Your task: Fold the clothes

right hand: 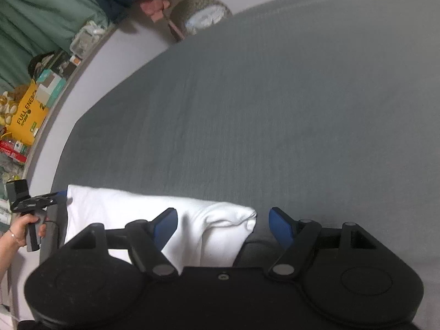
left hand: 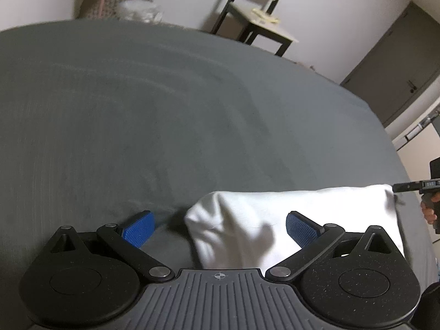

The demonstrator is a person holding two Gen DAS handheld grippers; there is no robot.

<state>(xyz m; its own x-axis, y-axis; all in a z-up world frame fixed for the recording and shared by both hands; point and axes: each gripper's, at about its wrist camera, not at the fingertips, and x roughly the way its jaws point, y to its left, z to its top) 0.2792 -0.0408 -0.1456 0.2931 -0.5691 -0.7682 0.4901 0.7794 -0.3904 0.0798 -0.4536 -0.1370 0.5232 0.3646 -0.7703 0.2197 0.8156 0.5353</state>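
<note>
Blue-padded fingers of the left hand-held gripper [left hand: 218, 227] stand wide apart over one end of a folded white garment [left hand: 288, 220], gripping nothing. The right hand-held gripper [right hand: 222, 224] is equally spread over the garment's other end. It lies on a grey bed sheet [right hand: 275, 110], near the front edge.

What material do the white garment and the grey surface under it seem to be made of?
White garment: apparently soft cotton-like knit, matte, with rounded folds and gentle creases. Grey bed sheet: probably woven or jersey fabric, matte, showing faint ripples and fine lines, though blur leaves this uncertain.
</note>
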